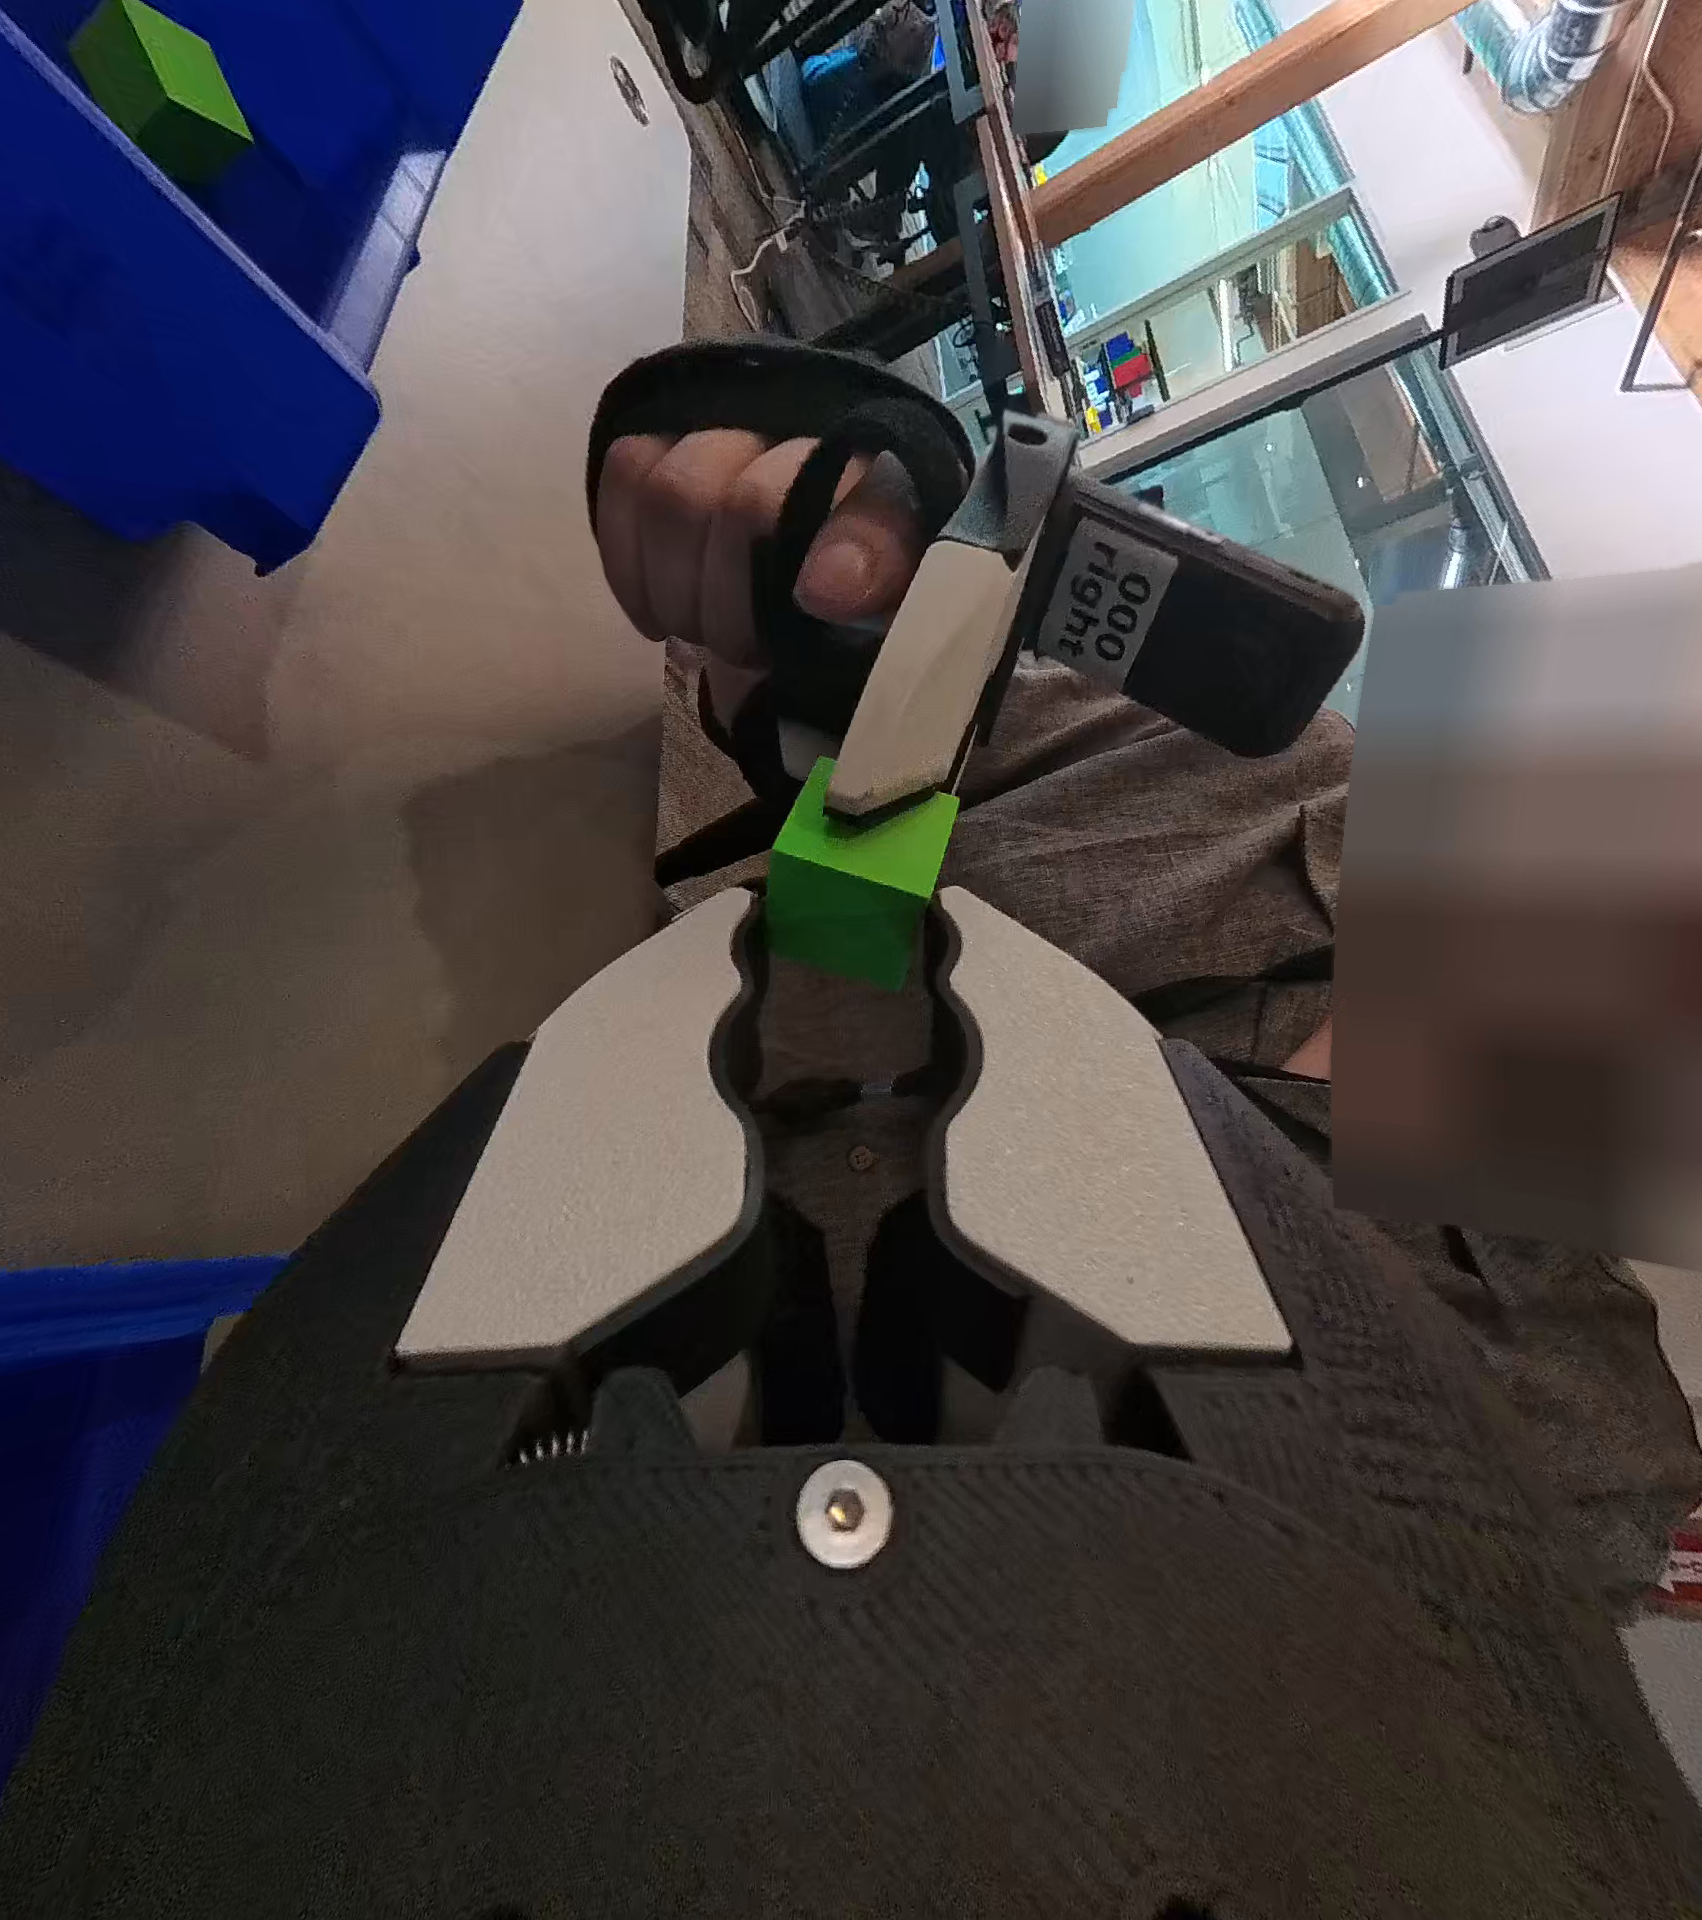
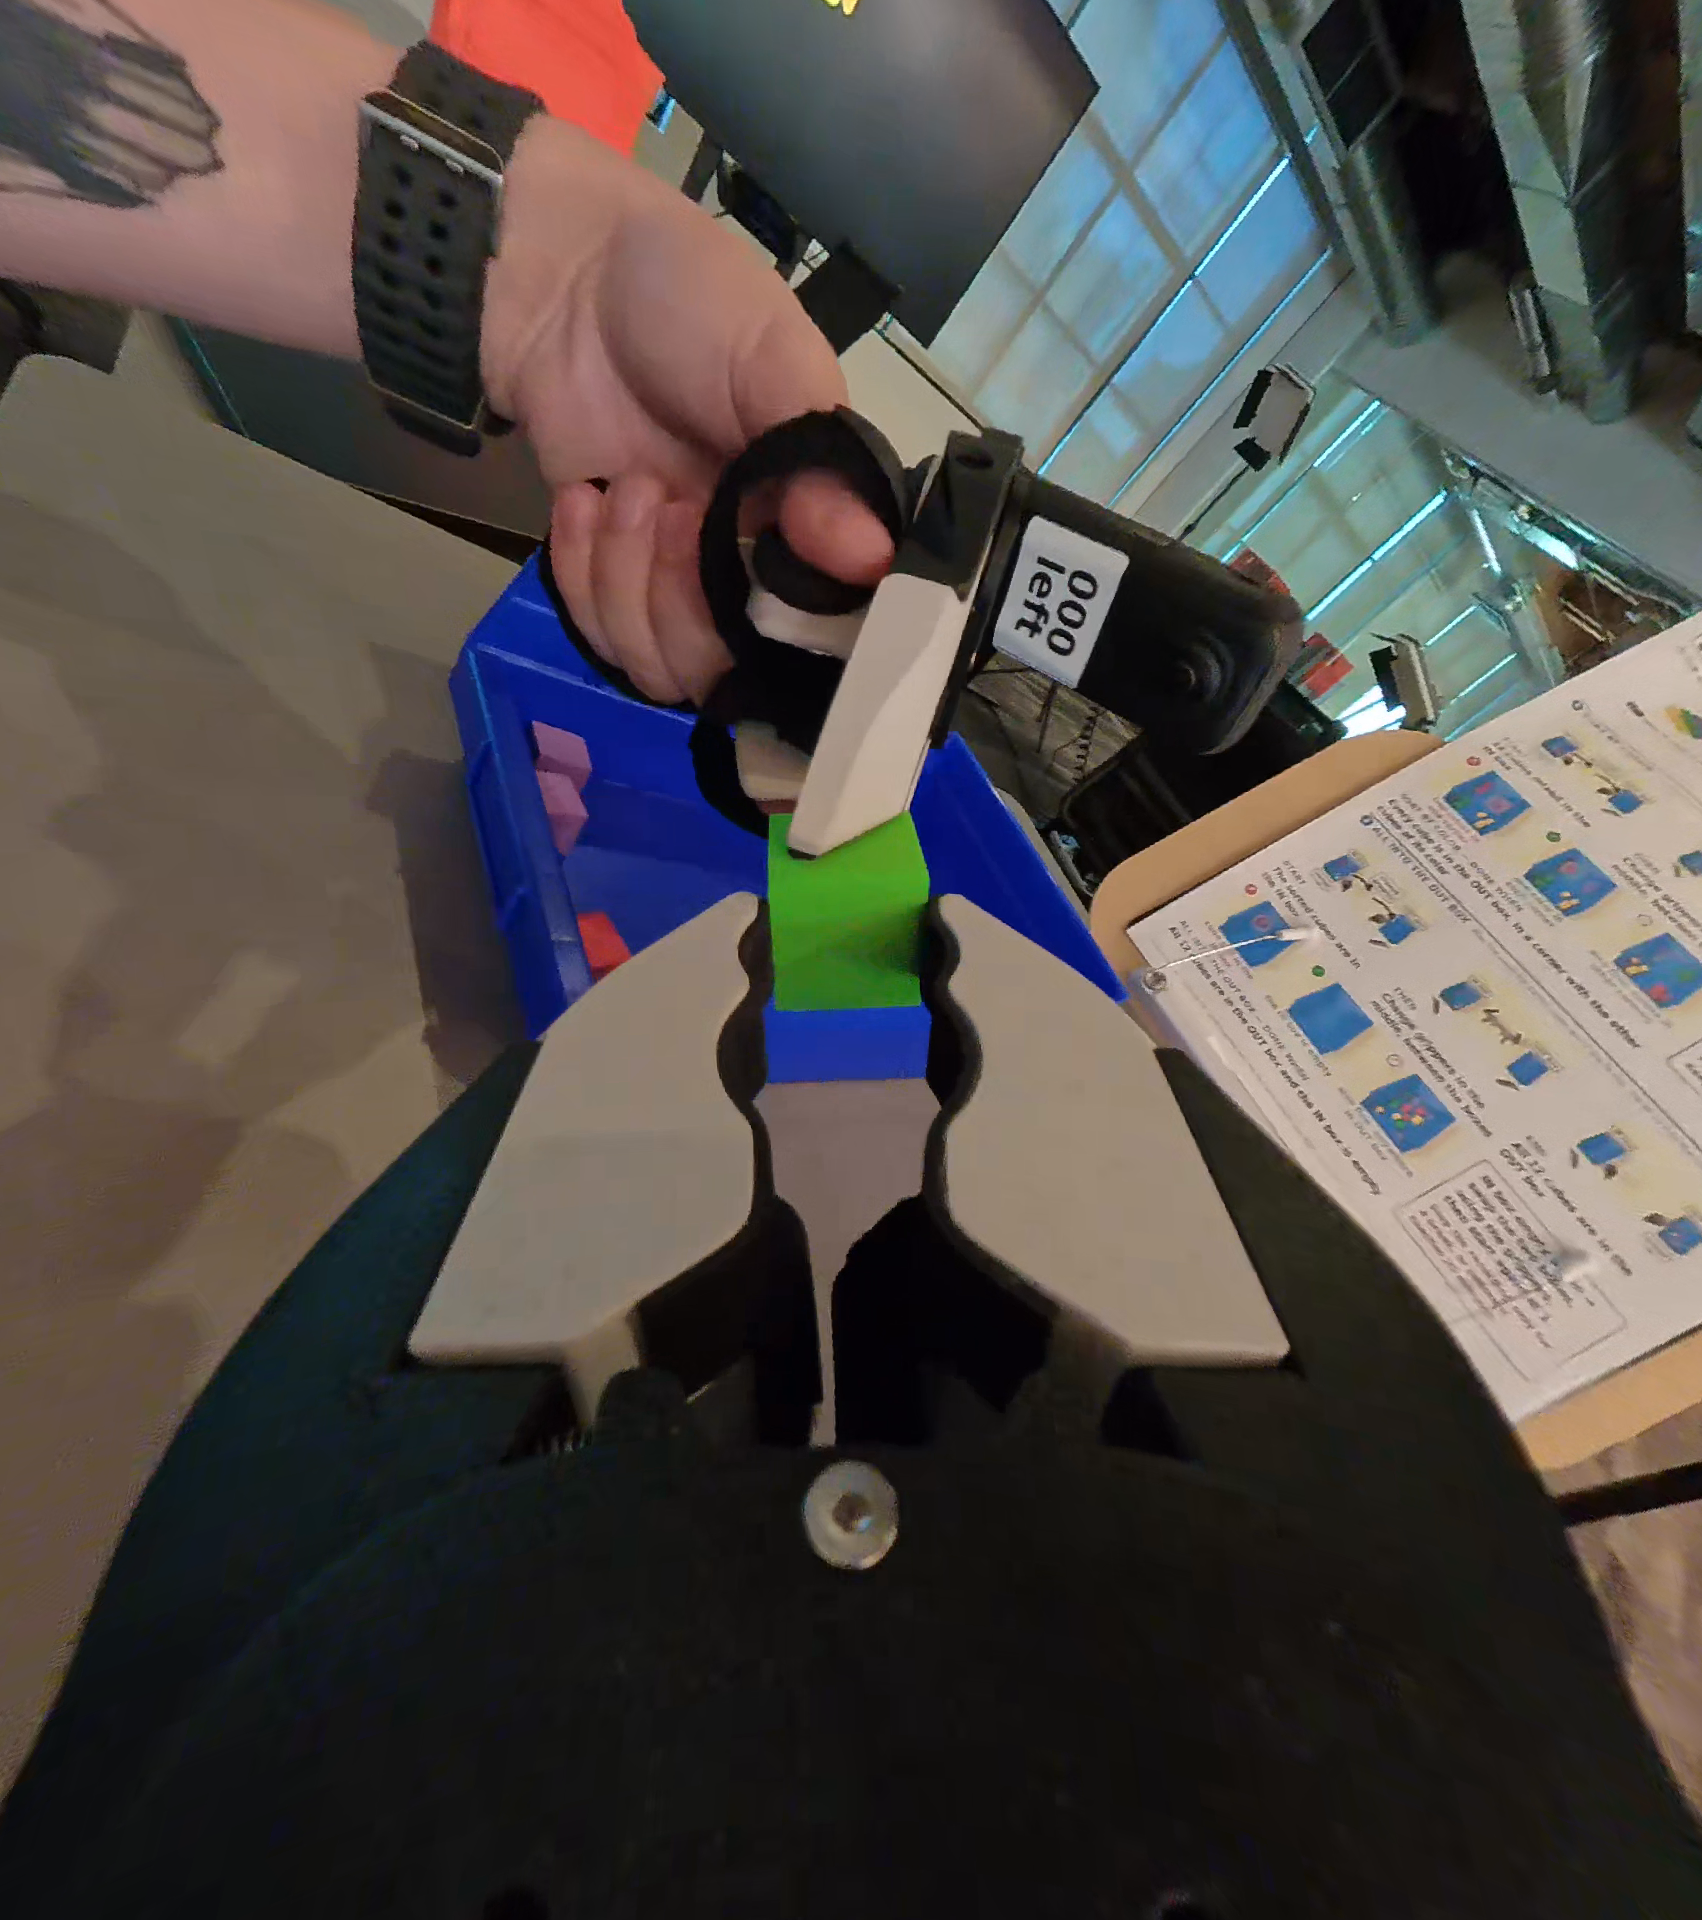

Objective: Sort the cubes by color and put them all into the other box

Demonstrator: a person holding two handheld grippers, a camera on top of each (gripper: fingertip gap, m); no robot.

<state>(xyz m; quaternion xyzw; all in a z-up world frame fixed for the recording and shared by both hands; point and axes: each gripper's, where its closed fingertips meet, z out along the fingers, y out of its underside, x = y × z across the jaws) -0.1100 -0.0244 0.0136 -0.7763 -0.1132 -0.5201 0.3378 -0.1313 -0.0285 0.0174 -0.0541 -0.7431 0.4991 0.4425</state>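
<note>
At far left in the left wrist view, a second green cube sits in a blue bin. Centre: green cube is clamped by left gripper & right gripper together, above a blue bin w/ purple cubes & a red cube. An instruction sheet lies at right.

A blue bin sits on the pale desk, with purple blocks stacked along one wall and a red block lower down. Off the desk's edge, a wooden board carries a printed instruction sheet. Another blue bin holds a second green block.
</note>
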